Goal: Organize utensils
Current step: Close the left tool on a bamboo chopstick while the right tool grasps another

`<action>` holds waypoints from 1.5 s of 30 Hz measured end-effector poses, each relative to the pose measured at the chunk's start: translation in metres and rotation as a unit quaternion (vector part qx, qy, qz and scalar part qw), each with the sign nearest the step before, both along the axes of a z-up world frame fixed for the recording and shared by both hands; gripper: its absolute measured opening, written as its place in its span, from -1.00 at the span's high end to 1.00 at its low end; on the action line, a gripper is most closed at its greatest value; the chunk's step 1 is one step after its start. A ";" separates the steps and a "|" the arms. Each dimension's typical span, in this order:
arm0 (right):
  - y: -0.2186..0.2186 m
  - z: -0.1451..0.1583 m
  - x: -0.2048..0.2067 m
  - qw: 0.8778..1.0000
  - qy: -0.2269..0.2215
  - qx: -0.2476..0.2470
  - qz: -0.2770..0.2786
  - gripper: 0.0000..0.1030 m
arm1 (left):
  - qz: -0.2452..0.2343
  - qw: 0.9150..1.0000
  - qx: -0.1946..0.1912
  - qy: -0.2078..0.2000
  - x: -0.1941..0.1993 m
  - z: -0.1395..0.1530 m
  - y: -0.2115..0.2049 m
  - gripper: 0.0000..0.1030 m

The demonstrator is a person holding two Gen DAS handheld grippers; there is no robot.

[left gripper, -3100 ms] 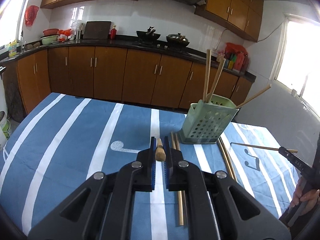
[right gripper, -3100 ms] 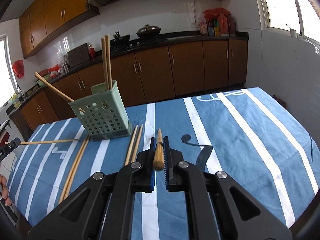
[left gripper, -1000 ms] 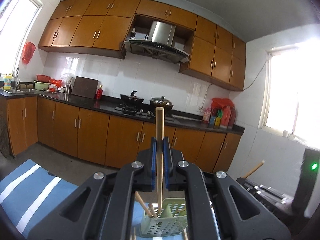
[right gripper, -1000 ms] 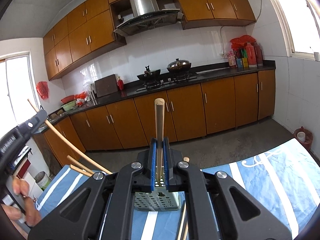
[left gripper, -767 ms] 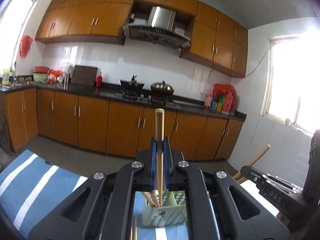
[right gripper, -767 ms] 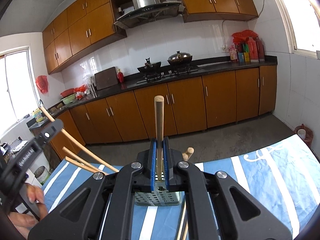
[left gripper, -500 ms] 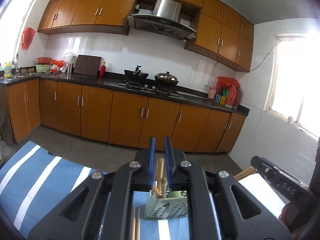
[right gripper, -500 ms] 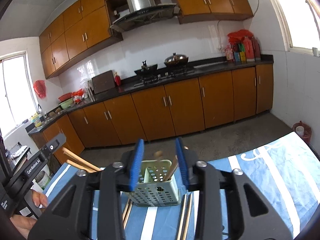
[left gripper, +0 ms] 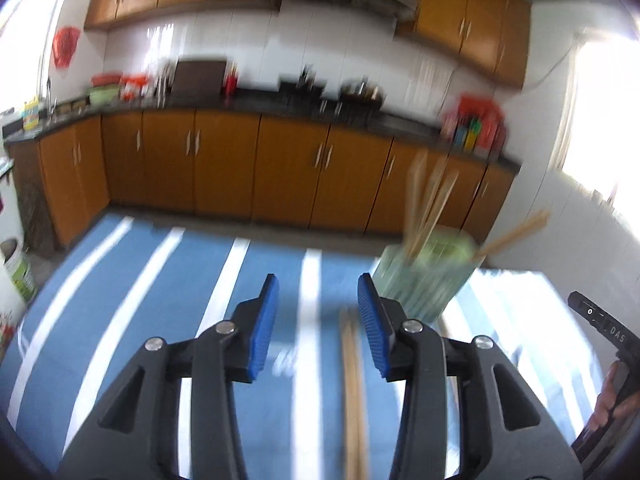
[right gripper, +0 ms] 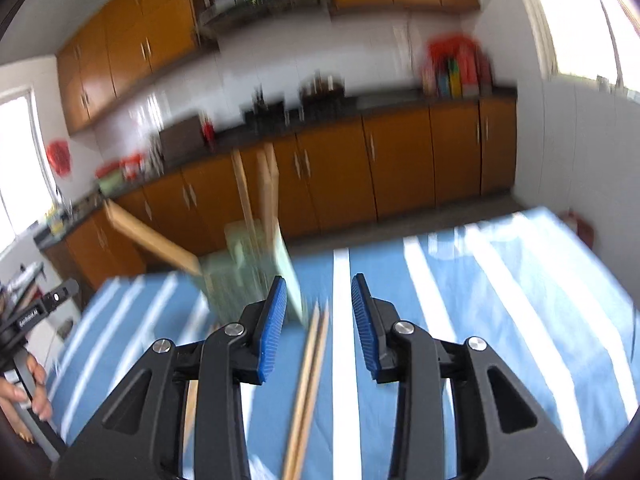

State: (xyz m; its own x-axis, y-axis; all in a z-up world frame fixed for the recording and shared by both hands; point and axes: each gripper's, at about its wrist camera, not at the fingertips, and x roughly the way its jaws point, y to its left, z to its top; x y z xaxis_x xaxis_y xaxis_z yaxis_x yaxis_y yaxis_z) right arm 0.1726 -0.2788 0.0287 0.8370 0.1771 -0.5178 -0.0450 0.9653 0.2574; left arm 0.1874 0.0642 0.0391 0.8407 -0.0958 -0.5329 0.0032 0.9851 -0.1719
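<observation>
Blur smears both wrist views, yet the main facts read clearly. Your left tongs (left gripper: 318,320) are spread wide with nothing between the blue pads (left gripper: 262,330), hanging over the blue-and-white striped table (left gripper: 160,320). Your right tongs (right gripper: 319,320) are likewise spread and carry nothing. From the left wrist, the green utensil holder (left gripper: 426,276) stands on the table at about 1 o'clock, with several chopsticks standing in it (left gripper: 428,204) and one leaning out toward 2 o'clock. A loose pair of chopsticks (left gripper: 354,396) lies flat on the table, running from just beside the holder back under the right pad at 6 o'clock. From the right wrist, the same holder (right gripper: 250,264) sits at about 11 o'clock, partly behind the left pad, with sticks rising from it. Another loose pair (right gripper: 308,384) lies on the cloth between the pads, angled slightly toward 12 o'clock.
</observation>
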 end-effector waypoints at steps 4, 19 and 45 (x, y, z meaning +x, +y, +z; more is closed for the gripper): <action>0.013 -0.069 0.009 0.995 0.100 0.004 0.017 0.59 | 0.017 0.995 -0.006 0.094 0.001 -0.062 0.016 0.21; 0.066 -0.137 0.020 0.984 0.171 -0.029 0.044 0.69 | -0.037 0.988 0.016 0.150 -0.004 -0.105 -0.012 0.22; 0.016 -0.139 0.024 0.985 0.163 -0.047 -0.044 0.86 | -0.112 0.976 0.050 0.182 0.005 -0.144 -0.075 0.74</action>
